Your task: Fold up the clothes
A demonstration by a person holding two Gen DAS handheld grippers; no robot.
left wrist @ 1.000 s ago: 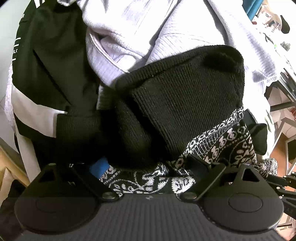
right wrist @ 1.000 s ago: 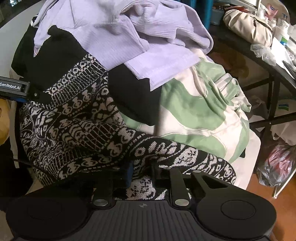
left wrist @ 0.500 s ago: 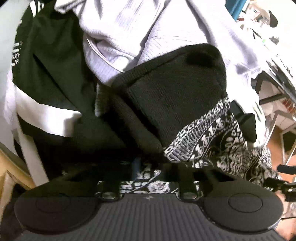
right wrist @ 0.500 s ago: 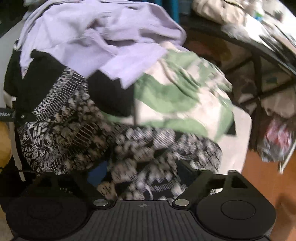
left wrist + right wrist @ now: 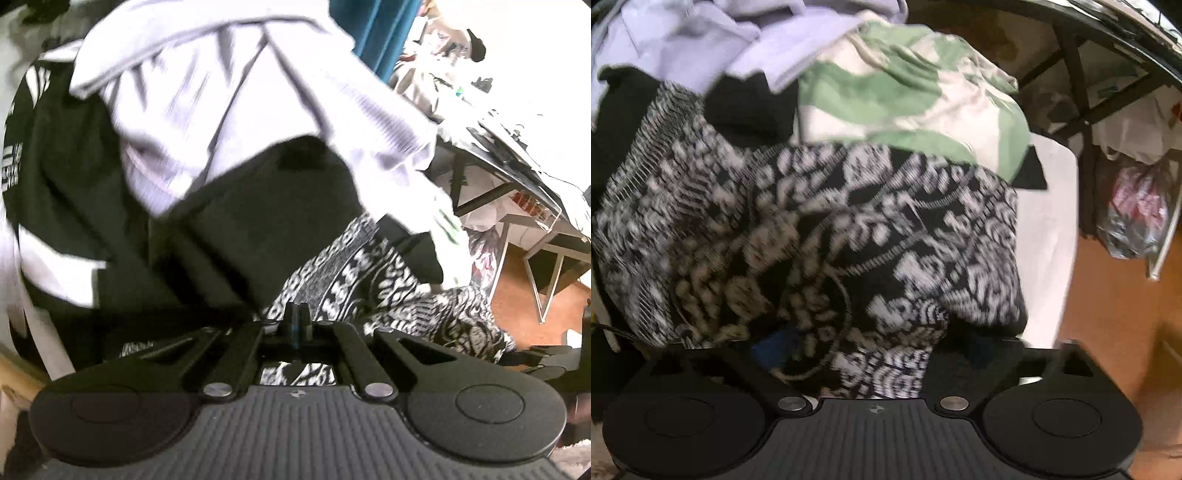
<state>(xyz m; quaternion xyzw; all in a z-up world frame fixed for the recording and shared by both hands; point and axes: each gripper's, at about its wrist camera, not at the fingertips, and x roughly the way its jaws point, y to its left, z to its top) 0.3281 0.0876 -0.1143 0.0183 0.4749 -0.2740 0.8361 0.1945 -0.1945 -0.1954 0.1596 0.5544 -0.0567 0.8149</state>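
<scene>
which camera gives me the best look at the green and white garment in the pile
The right wrist view. There the green and white garment lies broad and unblocked, between the lavender top and the black and white patterned knit. The left wrist view shows only a blurred sliver at the pile's right edge.

Heaped clothes pile (image 5: 812, 221) crowding both sides
</scene>
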